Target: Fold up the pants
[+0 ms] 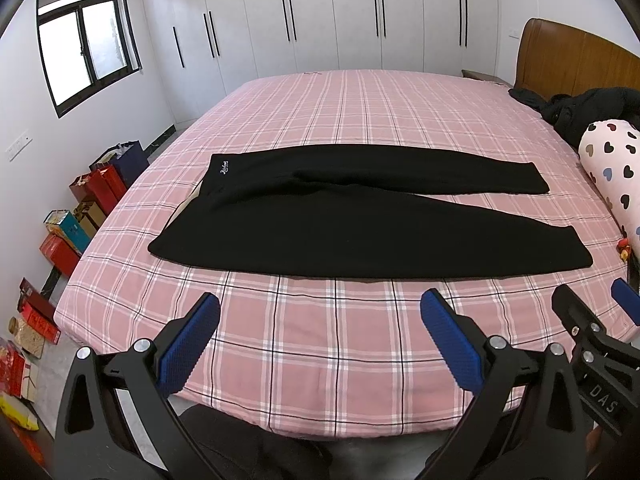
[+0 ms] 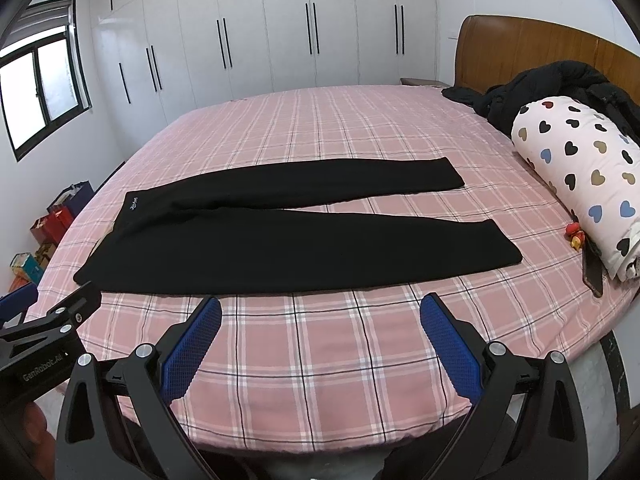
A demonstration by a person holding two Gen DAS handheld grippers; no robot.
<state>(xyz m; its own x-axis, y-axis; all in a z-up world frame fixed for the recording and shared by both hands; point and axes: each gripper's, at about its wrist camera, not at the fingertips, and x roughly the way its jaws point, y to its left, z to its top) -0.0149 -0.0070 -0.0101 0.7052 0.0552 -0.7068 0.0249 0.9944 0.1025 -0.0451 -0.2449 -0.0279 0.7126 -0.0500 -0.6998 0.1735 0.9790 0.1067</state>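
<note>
Filling most of both views, the bed (image 1: 360,128) in its pink plaid sheet gives a broad flat place to work, which I take to be why the pants (image 1: 320,220) are spread out on it at all. They lie across the middle of each frame, black, flat, waistband toward the left and the two legs running right in a narrow V, the far leg (image 2: 320,180) parted from the near leg (image 2: 320,252) by a sliver of sheet. Laid open like that, both legs are reachable from the near side.

Along the right edge of the frames a rolled heart-print quilt (image 2: 580,172) and a dark jacket (image 2: 560,84) crowd the headboard end, near the cuffs but apart from them. A small red toy (image 2: 294,236) sits just beside the quilt. Above the pants the sheet is bare, so there is room for folding one leg over the other.

At the bottom of each frame, the left gripper (image 1: 320,340) and the right gripper (image 2: 320,340) hover over the near edge of the bed, jaws wide apart, holding nothing, short of the cloth. The fold looks not yet begun.
</note>
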